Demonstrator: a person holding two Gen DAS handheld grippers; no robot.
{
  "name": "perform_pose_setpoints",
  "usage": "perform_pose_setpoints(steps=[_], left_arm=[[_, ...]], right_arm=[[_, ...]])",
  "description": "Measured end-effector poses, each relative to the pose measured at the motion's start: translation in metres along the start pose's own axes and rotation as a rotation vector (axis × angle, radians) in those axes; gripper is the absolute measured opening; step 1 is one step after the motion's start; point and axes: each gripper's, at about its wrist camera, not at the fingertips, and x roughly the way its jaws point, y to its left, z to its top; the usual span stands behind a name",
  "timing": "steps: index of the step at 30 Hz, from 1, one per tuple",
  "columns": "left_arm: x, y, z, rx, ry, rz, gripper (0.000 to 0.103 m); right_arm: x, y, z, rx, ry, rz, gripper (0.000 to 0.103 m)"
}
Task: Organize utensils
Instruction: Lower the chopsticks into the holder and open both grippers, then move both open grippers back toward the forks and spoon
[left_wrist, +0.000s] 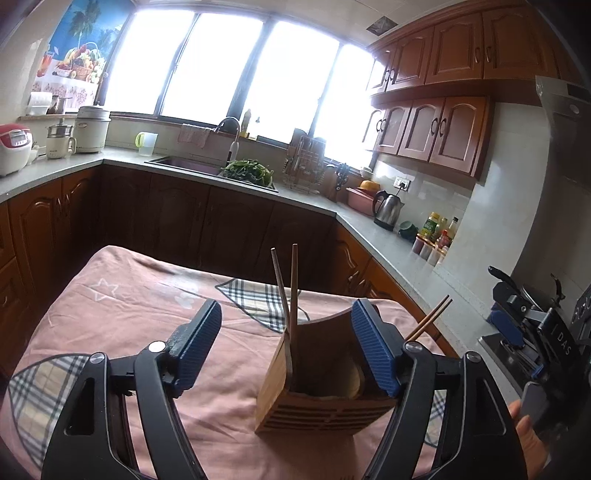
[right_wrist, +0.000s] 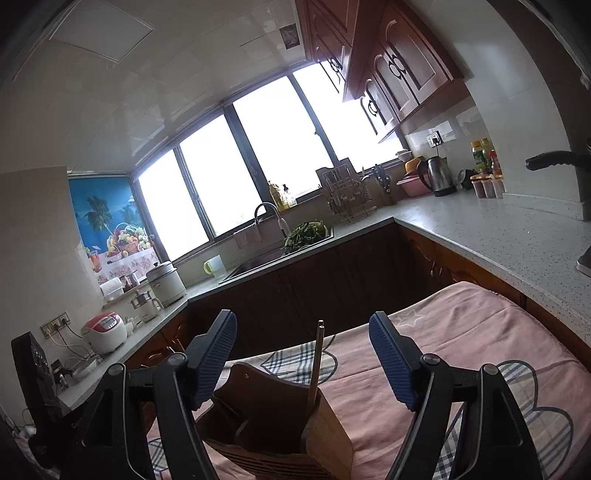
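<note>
Both grippers (left_wrist: 286, 347) (right_wrist: 303, 354) gape empty; chopsticks (left_wrist: 290, 295) stand upright in the holder (left_wrist: 325, 406).

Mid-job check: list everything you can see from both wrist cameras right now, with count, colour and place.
wooden utensil holder: one, brown, on the pink cloth, just ahead of both grippers
chopsticks: at least four, brown, standing in the holder; two lean to its right side
pink cloth: one, pink with plaid patches, covering the table
sink: one, dark, under the window
leafy greens: one heap, green, beside the sink
kettle: one, steel and black, right counter
rice cooker: one, white and red, left counter
left gripper: black with blue pads, open, nothing held
right gripper: black with blue pads, open, nothing held
</note>
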Motion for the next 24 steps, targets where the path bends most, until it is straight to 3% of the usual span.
perform_pose_setpoints(steps=[4, 24], left_arm=[[-0.019, 0.009, -0.011, -0.018, 0.036, 0.016, 0.086], [-0.114, 0.057, -0.091, -0.149, 0.154, 0.055, 0.088]], right_arm=[[-0.020, 0.002, -0.005, -0.005, 0.013, 0.005, 0.093], [-0.113, 0.011, -0.064, 0.005, 0.160, -0.011, 0.094]])
